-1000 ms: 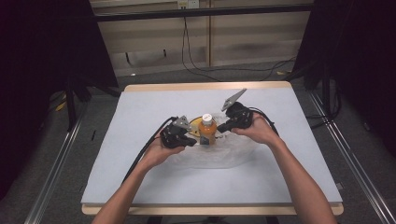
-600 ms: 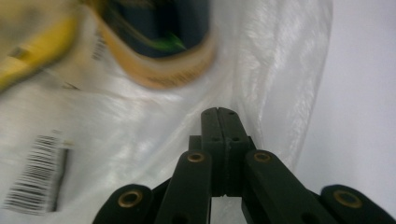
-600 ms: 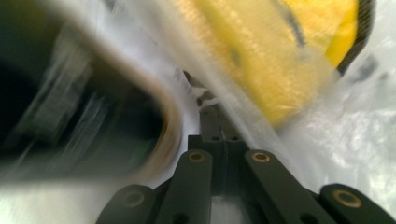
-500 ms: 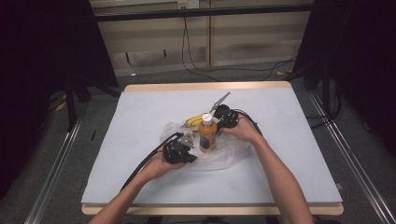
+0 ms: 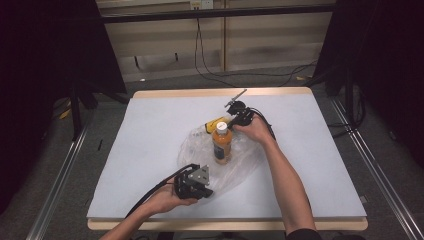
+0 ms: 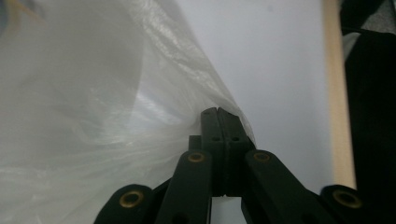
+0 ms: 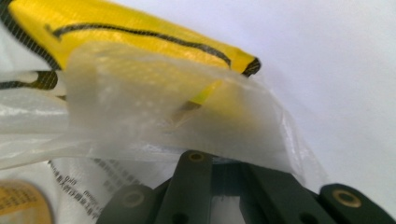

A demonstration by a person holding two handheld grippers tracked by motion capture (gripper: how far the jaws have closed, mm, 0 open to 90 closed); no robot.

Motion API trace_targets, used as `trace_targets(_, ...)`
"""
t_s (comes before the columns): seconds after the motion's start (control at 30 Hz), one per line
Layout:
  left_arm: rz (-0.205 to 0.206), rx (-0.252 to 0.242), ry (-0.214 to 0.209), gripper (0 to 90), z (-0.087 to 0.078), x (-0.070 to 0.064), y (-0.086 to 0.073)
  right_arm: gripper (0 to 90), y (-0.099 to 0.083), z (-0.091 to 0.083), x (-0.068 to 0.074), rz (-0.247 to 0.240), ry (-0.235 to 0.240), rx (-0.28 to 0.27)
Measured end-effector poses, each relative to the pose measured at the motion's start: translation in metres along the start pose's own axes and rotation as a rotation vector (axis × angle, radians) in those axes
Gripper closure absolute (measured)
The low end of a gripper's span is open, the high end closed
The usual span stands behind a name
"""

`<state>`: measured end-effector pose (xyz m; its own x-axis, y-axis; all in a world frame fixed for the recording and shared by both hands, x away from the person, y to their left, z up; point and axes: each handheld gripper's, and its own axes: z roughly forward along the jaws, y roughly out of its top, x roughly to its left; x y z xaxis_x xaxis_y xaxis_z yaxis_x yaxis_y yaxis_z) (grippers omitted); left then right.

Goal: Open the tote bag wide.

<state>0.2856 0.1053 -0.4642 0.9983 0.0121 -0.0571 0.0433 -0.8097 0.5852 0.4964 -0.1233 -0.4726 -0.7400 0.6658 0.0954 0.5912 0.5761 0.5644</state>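
A white table (image 5: pixel 150 150) with a pale wooden edge stands among dark curtains, cables trailing on the grey floor (image 5: pixel 165 82) behind. The left gripper (image 6: pixel 218 122), now drawn back toward the near edge, pinches the clear plastic bag (image 5: pixel 200 150) with jaws closed. The right gripper (image 5: pixel 235 117) grips the bag's far rim beside a yellow packet (image 7: pixel 130 35). An orange bottle (image 5: pixel 222 145) stands upright inside.

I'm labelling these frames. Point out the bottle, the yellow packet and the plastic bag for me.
bottle (image 5: pixel 222 144): high view, orange body.
yellow packet (image 7: pixel 126 32): right gripper view, top face.
plastic bag (image 6: pixel 93 121): left gripper view, film beside the closed jaws.
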Motion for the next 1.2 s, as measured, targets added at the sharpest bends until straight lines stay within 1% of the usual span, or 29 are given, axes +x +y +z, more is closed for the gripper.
trace_targets(0.03,0.005,-0.008,0.0,90.0,0.0,-0.002,-0.001,90.0,0.001,0.0,-0.002,0.012,-0.002,0.002)
trace_targets(0.07,-0.002,-0.017,0.002,90.0,0.001,-0.004,-0.001,90.0,0.002,0.0,-0.003,0.015,-0.028,0.002)
trace_targets(0.1,0.006,-0.003,-0.028,90.0,0.0,-0.004,0.0,90.0,0.003,0.001,-0.005,0.016,-0.044,0.004)
trace_targets(0.13,0.019,0.012,-0.005,90.0,-0.001,-0.006,0.0,90.0,0.004,0.001,-0.006,0.021,-0.056,0.006)
trace_targets(0.17,0.019,0.017,-0.007,90.0,-0.001,-0.007,0.0,90.0,0.006,0.002,-0.007,0.021,-0.085,0.01)
trace_targets(0.2,0.02,0.015,-0.02,90.0,-0.002,-0.008,-0.001,90.0,0.008,0.003,-0.008,0.031,-0.097,0.02)
trace_targets(0.23,0.026,0.021,-0.02,90.0,-0.003,-0.011,-0.002,90.0,0.01,0.003,-0.011,0.028,-0.102,0.021)
trace_targets(0.3,0.036,-0.01,-0.035,90.0,-0.003,-0.017,-0.006,90.0,0.012,0.005,-0.015,0.045,-0.104,0.025)
trace_targets(0.33,0.039,-0.012,-0.066,90.0,-0.004,-0.017,-0.008,90.0,0.013,0.005,-0.017,0.051,-0.108,0.023)
trace_targets(0.37,0.039,-0.021,-0.034,90.0,-0.004,-0.02,-0.009,90.0,0.015,0.006,-0.019,0.053,-0.116,0.027)
trace_targets(0.4,0.034,-0.029,-0.05,90.0,-0.005,-0.02,-0.011,90.0,0.015,0.006,-0.02,0.063,-0.115,0.026)
trace_targets(0.43,0.025,-0.04,-0.047,90.0,-0.004,-0.02,-0.012,90.0,0.016,0.006,-0.021,0.066,-0.129,0.028)
trace_targets(0.47,0.033,-0.036,-0.055,90.0,-0.005,-0.02,-0.012,90.0,0.017,0.007,-0.022,0.075,-0.137,0.03)
trace_targets(0.5,0.042,-0.028,-0.042,90.0,-0.006,-0.022,-0.012,90.0,0.018,0.008,-0.023,0.074,-0.149,0.024)
trace_targets(0.53,0.042,-0.027,-0.056,90.0,-0.006,-0.021,-0.012,90.0,0.018,0.008,-0.022,0.077,-0.168,0.026)
trace_targets(0.6,0.035,-0.029,-0.054,90.0,-0.006,-0.022,-0.013,90.0,0.019,0.009,-0.022,0.075,-0.177,0.024)
trace_targets(0.63,0.038,-0.028,-0.051,90.0,-0.007,-0.022,-0.014,90.0,0.019,0.009,-0.023,0.081,-0.206,0.023)
trace_targets(0.67,0.033,-0.001,-0.051,90.0,-0.009,-0.023,-0.014,90.0,0.019,0.01,-0.023,0.08,-0.21,0.023)
trace_targets(0.7,0.021,-0.045,-0.067,90.0,-0.007,-0.022,-0.016,90.0,0.019,0.01,-0.023,0.082,-0.226,0.016)
trace_targets(0.73,0.02,-0.026,-0.093,90.0,-0.008,-0.02,-0.016,90.0,0.019,0.01,-0.023,0.089,-0.228,0.013)
trace_targets(0.77,0.004,-0.04,-0.067,90.0,-0.008,-0.02,-0.017,90.0,0.019,0.01,-0.023,0.098,-0.222,0.01)
trace_targets(0.8,0.001,-0.071,-0.078,90.0,-0.008,-0.017,-0.018,90.0,0.018,0.009,-0.023,0.098,-0.203,0.015)
trace_targets(0.83,-0.024,-0.096,-0.075,90.0,-0.01,-0.015,-0.018,90.0,0.018,0.007,-0.022,0.092,-0.173,0.019)
trace_targets(0.87,-0.041,-0.12,-0.082,90.0,-0.015,-0.01,-0.018,90.0,0.018,0.004,-0.02,0.083,-0.141,0.009)
trace_targets(0.9,-0.049,-0.141,-0.071,90.0,-0.02,-0.006,-0.017,90.0,0.018,0.0,-0.017,0.066,-0.12,-0.005)
trace_targets(0.97,-0.087,-0.213,-0.052,90.0,-0.032,0.004,-0.016,90.0,0.018,-0.012,-0.012,0.04,-0.069,-0.041)
trace_targets(1.07,-0.115,-0.27,-0.013,90.0,-0.045,0.013,-0.01,90.0,0.016,-0.036,-0.005,0.019,0.011,-0.135)
trace_targets(1.17,-0.124,-0.296,0.019,90.0,-0.054,0.021,-0.002,90.0,0.009,-0.059,0.001,0.006,0.044,-0.18)
trace_targets(1.2,-0.122,-0.303,0.024,90.0,-0.055,0.024,0.0,90.0,0.006,-0.064,0.004,-0.005,0.038,-0.192)
